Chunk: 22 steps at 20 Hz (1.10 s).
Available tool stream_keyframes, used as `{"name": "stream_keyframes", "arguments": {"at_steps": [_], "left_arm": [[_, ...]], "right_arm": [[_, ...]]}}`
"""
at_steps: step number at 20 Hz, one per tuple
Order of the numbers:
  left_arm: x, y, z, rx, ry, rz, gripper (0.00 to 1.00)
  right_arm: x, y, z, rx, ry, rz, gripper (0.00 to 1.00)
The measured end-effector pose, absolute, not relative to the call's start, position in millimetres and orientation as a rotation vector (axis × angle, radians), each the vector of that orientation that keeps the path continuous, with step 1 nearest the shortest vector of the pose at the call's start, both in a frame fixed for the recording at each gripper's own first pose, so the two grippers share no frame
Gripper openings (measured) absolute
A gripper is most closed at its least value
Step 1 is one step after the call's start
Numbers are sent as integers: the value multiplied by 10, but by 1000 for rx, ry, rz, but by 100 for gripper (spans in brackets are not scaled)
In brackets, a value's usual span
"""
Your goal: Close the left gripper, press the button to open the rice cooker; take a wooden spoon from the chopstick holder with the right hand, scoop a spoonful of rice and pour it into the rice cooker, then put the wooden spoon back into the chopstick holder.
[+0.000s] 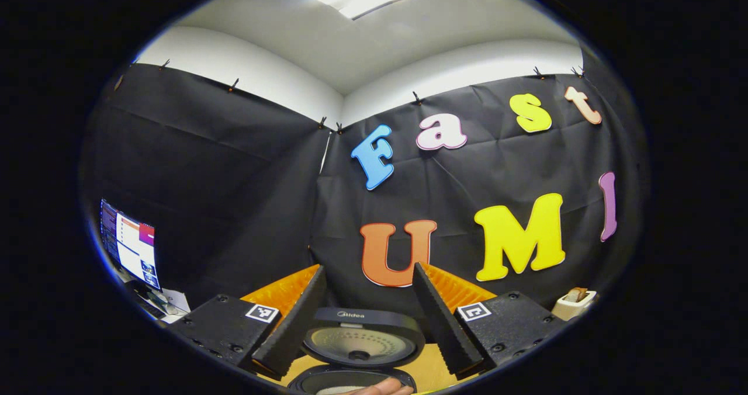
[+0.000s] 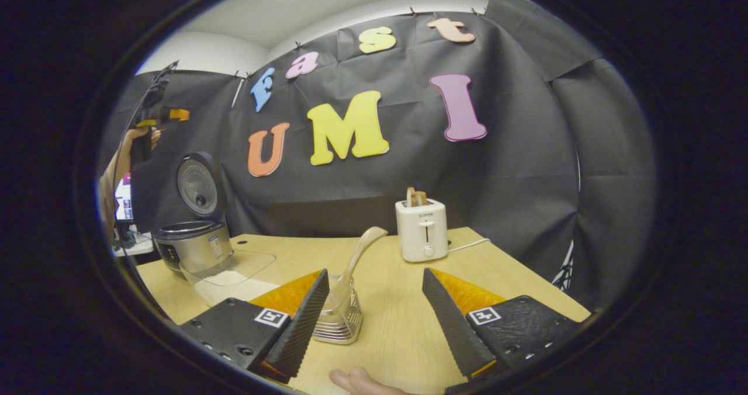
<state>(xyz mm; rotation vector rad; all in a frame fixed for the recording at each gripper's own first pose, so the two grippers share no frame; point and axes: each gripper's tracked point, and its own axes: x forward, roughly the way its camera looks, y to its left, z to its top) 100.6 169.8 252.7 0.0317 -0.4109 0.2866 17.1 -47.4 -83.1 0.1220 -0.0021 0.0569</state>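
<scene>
- Left gripper [image 1: 365,316]: fingers spread wide, holding nothing; raised above the bench, w/ the rice cooker showing between them.
- Dark rice cooker w/ steel-coloured body [image 1: 356,348] [image 2: 190,240]: lid open & upright, round inner lid plate facing out; sits at far left of the light wooden bench [image 2: 397,307] in right gripper view.
- Right gripper [image 2: 377,310]: fingers wide open, nothing between them; low over the bench, just beside the holder.
- Ribbed metal chopstick holder [image 2: 339,319]: by the right gripper's left finger, partly hidden behind it; pale wooden spoon [image 2: 356,255] stands in it, leaning right, bowl end up.
- Clear plastic container w/ white rice [image 2: 228,275]: on bench in front of cooker, touching or just beside it, can't tell which.
- White toaster w/ bread in slots [image 2: 422,228] [image 1: 575,301]: back of bench, well apart from holder.
- Person's hand [image 2: 137,144] holds the other gripper up above the cooker, far left.
</scene>
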Motion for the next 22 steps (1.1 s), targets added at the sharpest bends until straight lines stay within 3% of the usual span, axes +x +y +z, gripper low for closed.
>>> {"name": "stream_keyframes", "arguments": {"at_steps": [1,2,4,7,11,12,13,18,21,22], "left_arm": [[1135,1742,2570,37,-423,287,95],[1255,1812,2586,34,-432,293,95],[1478,1942,2597,1,-454,296,95],[1754,2177,2576,-19,-485,325,95],[2024,2313,2416,-54,-450,323,96],[2061,2337,2380,-44,-441,326,100],[2121,2338,2333,-33,-425,321,96],[2302,2357,2109,-31,-348,286,96],[2399,2350,1946,-24,-292,267,96],[2374,2346,1938,-39,-286,250,96]], "right_arm": [[187,-488,-842,127,-1,57,96],[200,-500,-850,133,0,57,92],[231,-502,-867,148,6,61,96],[238,-502,-830,166,2,76,92],[193,-492,-697,168,-43,86,95],[186,-474,-685,164,-47,89,95],[175,-444,-695,160,-46,96,95],[156,-351,-733,150,-36,110,91],[99,-364,-689,144,-51,105,91],[72,-378,-674,139,-57,102,95]]}}
